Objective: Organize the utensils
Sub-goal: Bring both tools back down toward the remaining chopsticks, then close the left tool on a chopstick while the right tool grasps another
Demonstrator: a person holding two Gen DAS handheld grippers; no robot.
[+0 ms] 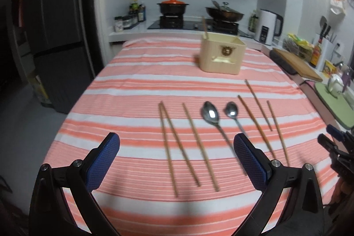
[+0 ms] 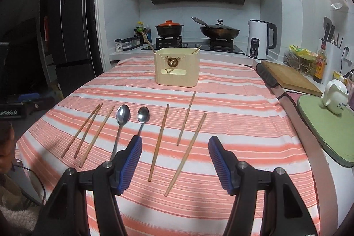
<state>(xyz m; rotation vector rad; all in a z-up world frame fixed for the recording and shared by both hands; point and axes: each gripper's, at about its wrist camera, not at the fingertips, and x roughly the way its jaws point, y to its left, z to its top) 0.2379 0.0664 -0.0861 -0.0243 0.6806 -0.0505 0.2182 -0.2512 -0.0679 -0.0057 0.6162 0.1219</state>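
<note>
Several wooden chopsticks (image 1: 198, 143) (image 2: 159, 141) and two metal spoons, a larger one (image 1: 210, 114) (image 2: 122, 114) and a smaller one (image 1: 231, 110) (image 2: 143, 114), lie in a row on the striped tablecloth (image 1: 132, 85) (image 2: 232, 103). A beige utensil holder (image 1: 222, 54) (image 2: 177, 66) stands farther back with chopsticks sticking out of it. My left gripper (image 1: 177, 146) is open and empty, above the near ends of the left chopsticks. My right gripper (image 2: 175, 147) is open and empty, above the right chopsticks.
A stove with a pot (image 2: 169, 29) and a wok (image 2: 219, 32) stands behind the table. A white kettle (image 2: 260, 40), a cutting board (image 2: 289, 79), a green mat (image 2: 327, 127) with a white teapot (image 2: 335, 100) line the right side. A dark fridge (image 2: 66, 25) stands at the left.
</note>
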